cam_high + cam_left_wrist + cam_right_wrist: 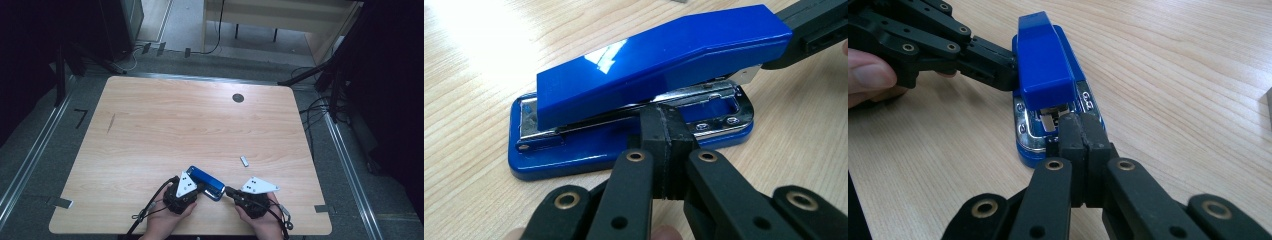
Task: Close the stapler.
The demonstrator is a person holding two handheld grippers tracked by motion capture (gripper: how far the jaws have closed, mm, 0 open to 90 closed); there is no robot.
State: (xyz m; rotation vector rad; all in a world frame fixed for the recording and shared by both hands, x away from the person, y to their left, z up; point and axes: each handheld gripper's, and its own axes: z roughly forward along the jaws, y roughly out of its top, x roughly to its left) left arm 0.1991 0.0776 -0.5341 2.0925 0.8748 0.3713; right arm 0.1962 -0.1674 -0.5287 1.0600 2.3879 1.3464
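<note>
Both claws sit closest to the camera at the bench's [150, 115] near edge, each with its jaws pressed together and empty: the left claw [664, 150] tips touch the long side of the blue stapler [659, 65], under its raised top arm, while the right claw [1082, 145] meets the stapler's front end. Judging by this, the stapler is braced but not yet opened or pressed, and a small grey piece [244, 161] lies well apart, untouched.

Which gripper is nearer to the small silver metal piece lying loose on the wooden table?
Right. The right gripper sits at the blue stapler's near-right end, just below the small silver piece. The left gripper is against the stapler's side, farther left of the piece.
</note>
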